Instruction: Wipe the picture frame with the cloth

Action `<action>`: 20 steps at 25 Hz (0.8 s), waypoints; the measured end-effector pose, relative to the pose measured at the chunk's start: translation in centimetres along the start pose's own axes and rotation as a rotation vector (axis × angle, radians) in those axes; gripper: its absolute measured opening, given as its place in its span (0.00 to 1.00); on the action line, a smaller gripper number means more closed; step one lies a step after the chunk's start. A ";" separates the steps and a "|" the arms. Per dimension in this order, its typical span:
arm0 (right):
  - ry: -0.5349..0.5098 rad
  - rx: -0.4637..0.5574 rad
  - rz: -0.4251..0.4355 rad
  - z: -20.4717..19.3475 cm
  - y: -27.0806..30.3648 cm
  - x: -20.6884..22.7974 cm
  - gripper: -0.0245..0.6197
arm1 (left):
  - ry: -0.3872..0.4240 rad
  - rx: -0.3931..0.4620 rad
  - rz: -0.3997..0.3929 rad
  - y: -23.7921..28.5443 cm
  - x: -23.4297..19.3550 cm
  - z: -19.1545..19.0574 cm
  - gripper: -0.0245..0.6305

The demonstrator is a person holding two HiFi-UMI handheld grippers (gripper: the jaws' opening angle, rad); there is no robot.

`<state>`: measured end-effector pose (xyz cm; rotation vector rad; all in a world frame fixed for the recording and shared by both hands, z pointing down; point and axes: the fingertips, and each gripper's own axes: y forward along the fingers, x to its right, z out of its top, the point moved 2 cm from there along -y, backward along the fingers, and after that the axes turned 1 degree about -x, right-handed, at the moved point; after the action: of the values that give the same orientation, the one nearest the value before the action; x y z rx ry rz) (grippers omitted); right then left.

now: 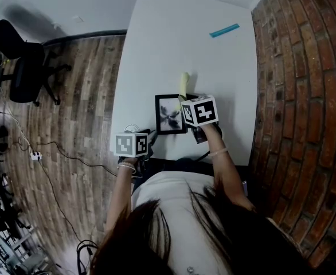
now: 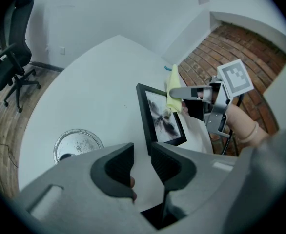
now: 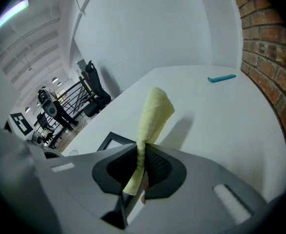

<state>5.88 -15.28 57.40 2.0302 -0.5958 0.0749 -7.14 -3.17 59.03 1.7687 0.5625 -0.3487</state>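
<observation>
Picture frame (image 1: 171, 114): black, dark print on white, at the table's (image 1: 179, 44) near edge, roughly midway along it.

Cloth (image 3: 153, 112): yellow, bunched, clamped upright between the right gripper's (image 3: 142, 156) jaws. The left gripper view shows its lower end against the frame's far right corner; the right gripper view shows only one frame corner, below left of the jaws.

Left gripper (image 2: 142, 156): jaws a narrow gap apart, bare table between them, the frame's near corner just ahead.

Round metal dish (image 2: 77, 144): left of the frame; plain only in the left gripper view.

Teal strip (image 1: 224, 30): far right corner, beside the brick wall (image 1: 303, 96).

Office chair (image 1: 24, 67): on the wooden floor, left.
</observation>
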 end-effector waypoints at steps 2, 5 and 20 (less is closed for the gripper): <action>0.006 0.006 0.000 -0.1 -0.2 0.2 0.10 | 0.000 0.002 0.000 0.1 0.0 0.0 0.21; 0.016 0.012 -0.006 -0.2 -0.4 0.6 0.10 | -0.001 0.003 -0.001 0.1 0.0 0.0 0.21; 0.059 0.026 -0.037 -0.9 -1.3 2.2 0.10 | 0.002 0.000 0.001 0.2 0.0 -0.1 0.21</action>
<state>8.50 -14.90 57.46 2.0559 -0.5221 0.1205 -7.04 -3.14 59.17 1.7699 0.5631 -0.3464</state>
